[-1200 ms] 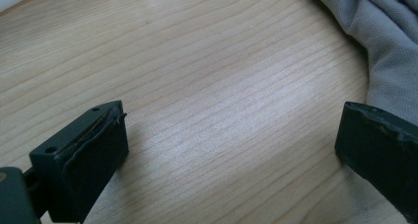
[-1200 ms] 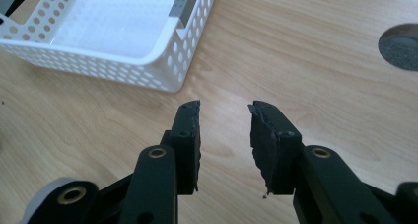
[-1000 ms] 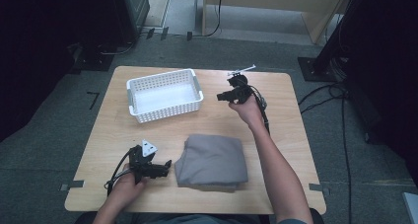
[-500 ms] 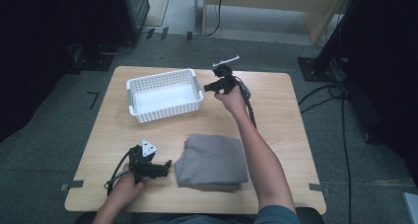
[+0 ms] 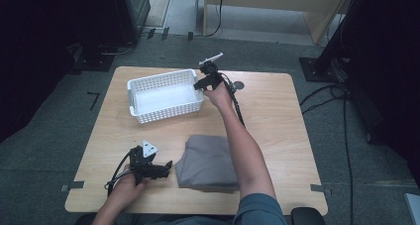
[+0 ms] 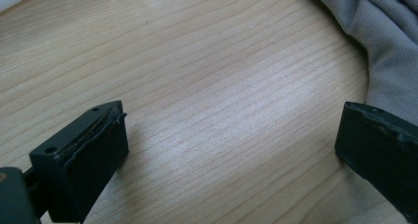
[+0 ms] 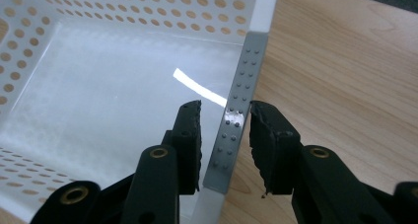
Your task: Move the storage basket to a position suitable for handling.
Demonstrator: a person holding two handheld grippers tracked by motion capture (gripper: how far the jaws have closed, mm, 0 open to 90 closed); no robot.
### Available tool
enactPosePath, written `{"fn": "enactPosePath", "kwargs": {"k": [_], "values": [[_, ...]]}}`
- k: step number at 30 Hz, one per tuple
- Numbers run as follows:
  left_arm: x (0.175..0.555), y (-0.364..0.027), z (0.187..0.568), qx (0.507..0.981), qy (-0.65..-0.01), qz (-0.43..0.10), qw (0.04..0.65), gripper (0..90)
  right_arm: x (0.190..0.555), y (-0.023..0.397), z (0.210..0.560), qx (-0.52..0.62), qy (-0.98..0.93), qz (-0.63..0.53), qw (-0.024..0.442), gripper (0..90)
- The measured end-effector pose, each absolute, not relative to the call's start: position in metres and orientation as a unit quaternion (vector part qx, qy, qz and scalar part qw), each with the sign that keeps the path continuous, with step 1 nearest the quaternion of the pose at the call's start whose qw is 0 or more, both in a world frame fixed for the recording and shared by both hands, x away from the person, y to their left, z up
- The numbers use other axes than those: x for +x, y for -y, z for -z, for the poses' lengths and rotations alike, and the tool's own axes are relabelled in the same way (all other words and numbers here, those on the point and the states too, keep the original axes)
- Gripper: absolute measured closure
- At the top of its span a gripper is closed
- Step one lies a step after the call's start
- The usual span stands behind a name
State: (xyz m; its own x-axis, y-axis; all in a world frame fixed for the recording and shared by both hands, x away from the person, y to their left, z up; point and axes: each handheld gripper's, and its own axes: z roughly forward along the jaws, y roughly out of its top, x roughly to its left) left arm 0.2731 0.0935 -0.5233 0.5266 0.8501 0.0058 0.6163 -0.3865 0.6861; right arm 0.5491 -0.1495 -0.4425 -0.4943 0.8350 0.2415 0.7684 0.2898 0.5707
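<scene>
A white perforated basket [image 5: 168, 113] stands at the back left of the wooden table. My right gripper [image 5: 198, 84] is at its right wall. In the right gripper view the right gripper [image 7: 224, 130] straddles the basket's grey-lit rim [image 7: 246, 61], one jaw inside and one outside, with a small gap on each side, so it is open. A folded grey cloth [image 5: 205, 160] lies at the table's front middle. My left gripper [image 5: 166, 168] rests low at the front left, jaws wide open and pointing at the cloth [image 6: 389, 46], with bare wood between them.
The basket is empty inside. A small round grey disc [image 5: 238, 85] sits in the table [image 5: 277, 126] behind my right hand. A black cable [image 5: 237, 108] trails along my right forearm. Dark stands and cables surround the table on the floor.
My right hand has moved left from beside the basket until its jaws straddle the basket's right rim. The left hand, cloth and basket have stayed in place.
</scene>
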Motion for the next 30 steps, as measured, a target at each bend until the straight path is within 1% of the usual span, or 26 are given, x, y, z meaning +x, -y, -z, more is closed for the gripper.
{"fn": "enactPosePath", "kwargs": {"k": [2,3,4,5,6,7,8,12,16,21,30], "values": [[0.273,-0.093,0.523,0.812,-0.451,-0.182,0.321,0.0,0.55,0.147,0.444,0.502,-0.802,-0.318,0.055,67.0],[0.273,-0.093,0.523,0.812,-0.451,-0.182,0.321,0.0,0.551,0.146,0.445,0.505,-0.802,-0.314,0.054,69.9],[0.273,-0.093,0.523,0.812,-0.452,-0.182,0.322,0.0,0.553,0.146,0.446,0.511,-0.799,-0.313,0.048,69.8],[0.273,-0.093,0.523,0.812,-0.452,-0.182,0.322,0.0,0.554,0.149,0.448,0.527,-0.788,-0.318,0.028,70.9],[0.273,-0.093,0.523,0.812,-0.452,-0.181,0.322,0.0,0.554,0.149,0.448,0.527,-0.788,-0.318,0.028,70.9],[0.273,-0.093,0.523,0.812,-0.451,-0.182,0.322,0.0,0.555,0.15,0.449,0.538,-0.78,-0.32,0.018,71.9],[0.272,-0.093,0.523,0.812,-0.451,-0.181,0.322,0.0,0.555,0.152,0.448,0.552,-0.772,-0.315,0.014,74.0],[0.272,-0.093,0.523,0.813,-0.45,-0.181,0.322,0.0,0.554,0.154,0.446,0.558,-0.772,-0.305,0.013,77.1],[0.272,-0.093,0.523,0.813,-0.45,-0.182,0.321,0.0,0.547,0.159,0.442,0.555,-0.781,-0.285,0.035,78.9],[0.272,-0.093,0.523,0.814,-0.449,-0.181,0.321,0.0,0.541,0.171,0.442,0.567,-0.773,-0.283,0.041,79.0],[0.272,-0.093,0.523,0.813,-0.45,-0.181,0.321,0.0,0.521,0.226,0.444,0.599,-0.744,-0.291,0.055,78.9]]}}
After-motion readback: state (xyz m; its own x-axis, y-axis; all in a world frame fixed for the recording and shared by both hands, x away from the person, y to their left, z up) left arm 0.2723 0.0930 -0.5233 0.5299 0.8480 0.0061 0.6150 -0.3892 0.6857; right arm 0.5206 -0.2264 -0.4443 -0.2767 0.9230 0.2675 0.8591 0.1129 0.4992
